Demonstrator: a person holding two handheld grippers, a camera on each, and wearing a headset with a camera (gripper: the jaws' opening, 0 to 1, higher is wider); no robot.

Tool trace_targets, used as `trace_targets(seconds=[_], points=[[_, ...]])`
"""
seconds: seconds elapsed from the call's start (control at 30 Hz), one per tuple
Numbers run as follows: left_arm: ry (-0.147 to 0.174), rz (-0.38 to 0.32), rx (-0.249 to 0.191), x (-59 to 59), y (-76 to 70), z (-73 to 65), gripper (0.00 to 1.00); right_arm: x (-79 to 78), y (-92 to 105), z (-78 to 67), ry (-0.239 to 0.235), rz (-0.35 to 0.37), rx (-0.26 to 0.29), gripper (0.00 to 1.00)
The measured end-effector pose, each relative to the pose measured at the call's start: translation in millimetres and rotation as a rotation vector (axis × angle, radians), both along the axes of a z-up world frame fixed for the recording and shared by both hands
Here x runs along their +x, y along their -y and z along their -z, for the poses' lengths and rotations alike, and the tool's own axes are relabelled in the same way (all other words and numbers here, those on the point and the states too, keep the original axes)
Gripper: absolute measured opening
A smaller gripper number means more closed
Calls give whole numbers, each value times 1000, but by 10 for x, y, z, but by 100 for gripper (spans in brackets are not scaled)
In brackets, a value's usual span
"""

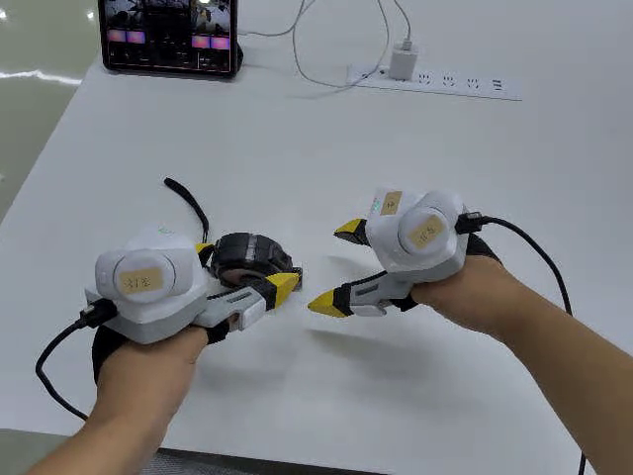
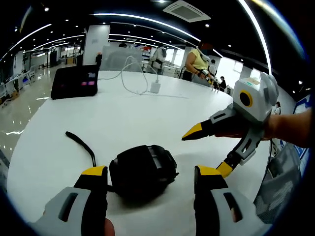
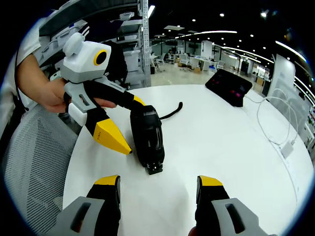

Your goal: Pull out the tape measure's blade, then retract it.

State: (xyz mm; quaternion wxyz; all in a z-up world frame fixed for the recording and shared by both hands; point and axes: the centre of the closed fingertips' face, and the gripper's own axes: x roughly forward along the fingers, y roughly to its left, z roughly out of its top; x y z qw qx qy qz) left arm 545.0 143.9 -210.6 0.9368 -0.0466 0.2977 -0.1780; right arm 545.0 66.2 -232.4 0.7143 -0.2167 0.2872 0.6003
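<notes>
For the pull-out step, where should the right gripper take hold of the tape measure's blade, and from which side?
Grip the small end tab jutting from the tape measure case's low corner, which faces the right gripper. Come straight ahead along the table, probably one jaw either side; the left gripper brackets the case.

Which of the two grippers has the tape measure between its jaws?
The left gripper: its yellow-tipped jaws flank the black tape measure. The right gripper stands open beside it, with nothing between its jaws.

The right gripper [image 3: 160,191], fingers [image 3: 109,189] spread, faces the tape measure [image 3: 148,140] between the left gripper's [image 3: 132,125] fingers.
</notes>
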Motion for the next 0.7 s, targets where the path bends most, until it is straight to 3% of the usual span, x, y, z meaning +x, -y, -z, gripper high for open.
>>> trace_targets(seconds=[0.7], points=[[23, 97, 26, -122, -40, -84, 79, -69, 207, -148, 9, 81, 44, 71]])
